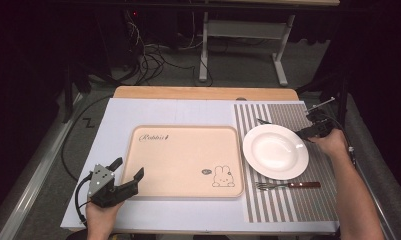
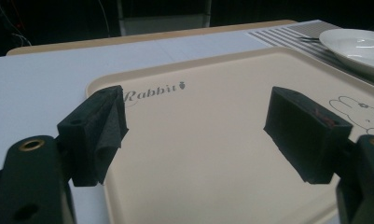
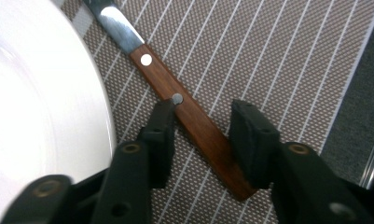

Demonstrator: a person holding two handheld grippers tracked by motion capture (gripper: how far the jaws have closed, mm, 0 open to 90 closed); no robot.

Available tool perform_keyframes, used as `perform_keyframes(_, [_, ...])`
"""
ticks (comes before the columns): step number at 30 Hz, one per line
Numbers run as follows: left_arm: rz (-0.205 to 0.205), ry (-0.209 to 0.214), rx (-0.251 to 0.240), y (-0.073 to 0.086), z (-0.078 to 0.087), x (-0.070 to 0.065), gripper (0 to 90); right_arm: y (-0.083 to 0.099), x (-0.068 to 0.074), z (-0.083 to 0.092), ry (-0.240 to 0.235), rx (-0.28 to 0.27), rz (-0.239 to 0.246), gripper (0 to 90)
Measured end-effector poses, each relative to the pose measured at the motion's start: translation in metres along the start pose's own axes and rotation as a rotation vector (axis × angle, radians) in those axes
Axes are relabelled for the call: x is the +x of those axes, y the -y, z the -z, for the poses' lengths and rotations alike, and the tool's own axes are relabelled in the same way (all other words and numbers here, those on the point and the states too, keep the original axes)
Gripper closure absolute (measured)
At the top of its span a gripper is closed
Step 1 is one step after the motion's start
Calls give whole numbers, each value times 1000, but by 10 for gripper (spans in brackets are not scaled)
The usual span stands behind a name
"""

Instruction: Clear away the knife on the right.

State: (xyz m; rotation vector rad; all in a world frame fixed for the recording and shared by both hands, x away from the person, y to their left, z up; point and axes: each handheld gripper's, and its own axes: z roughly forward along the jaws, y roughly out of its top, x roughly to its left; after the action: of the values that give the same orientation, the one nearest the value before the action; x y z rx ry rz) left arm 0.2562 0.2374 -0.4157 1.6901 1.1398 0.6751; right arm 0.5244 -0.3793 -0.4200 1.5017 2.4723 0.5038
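- At the table's right edge, on the striped placemat (image 1: 288, 200) — right gripper (image 3: 201, 135) lowered over a wooden-handled knife (image 3: 184, 112), jaws partly spread, handle lying between them; one pad at the handle's side, the other apart from it.
- Just beside the knife, white plate (image 1: 275, 151); fork (image 1: 287, 185) on the mat near the plate's front rim.
- Over the near left corner of the beige rabbit tray (image 2: 212, 154) — left gripper (image 2: 198, 135), jaws spread wide, nothing between.

Probably lab: floor cables (image 1: 153, 62), rig frame (image 1: 238, 30).
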Motion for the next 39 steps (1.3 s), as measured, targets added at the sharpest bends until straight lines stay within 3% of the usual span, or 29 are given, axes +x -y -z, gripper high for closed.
perform_keyframes(3, [0, -1, -1, 0, 0, 0, 214, 0, 2, -3, 7, 10, 23, 601])
perform_keyframes(5, [3, -5, -3, 0, 1, 1, 214, -1, 3, -3, 15, 11, 28, 693])
perform_keyframes(7, [2, -5, -4, 0, 1, 1, 214, -2, 4, -3, 19, 15, 26, 722])
perform_keyframes(9, [0, -3, -3, -1, 1, 1, 214, -2, 5, -3, 23, 16, 28, 723])
perform_keyframes(11, [-3, -1, -4, -1, 0, 1, 214, -3, 5, -4, 41, 14, 18, 643])
perform_keyframes(13, [-8, 0, -2, -1, 0, 1, 214, -3, 4, -4, 45, 14, 1, 635])
perform_keyframes(16, [-14, 0, -1, -1, 0, 0, 215, -3, 3, -4, 40, 15, -3, 644])
perform_keyframes(19, [-16, 3, 0, -1, -1, 0, 214, -4, 3, -5, 37, 8, -36, 685])
perform_keyframes(24, [-14, 7, -4, -2, 1, 0, 214, -7, 7, -5, 57, 20, -20, 773])
perform_keyframes(33, [-14, 14, -11, -2, 2, 1, 213, -7, 11, -4, 82, 21, -28, 777])
perform_keyframes(39, [-20, 22, -8, -2, 1, -2, 213, -7, 9, -1, 44, 14, -37, 777])
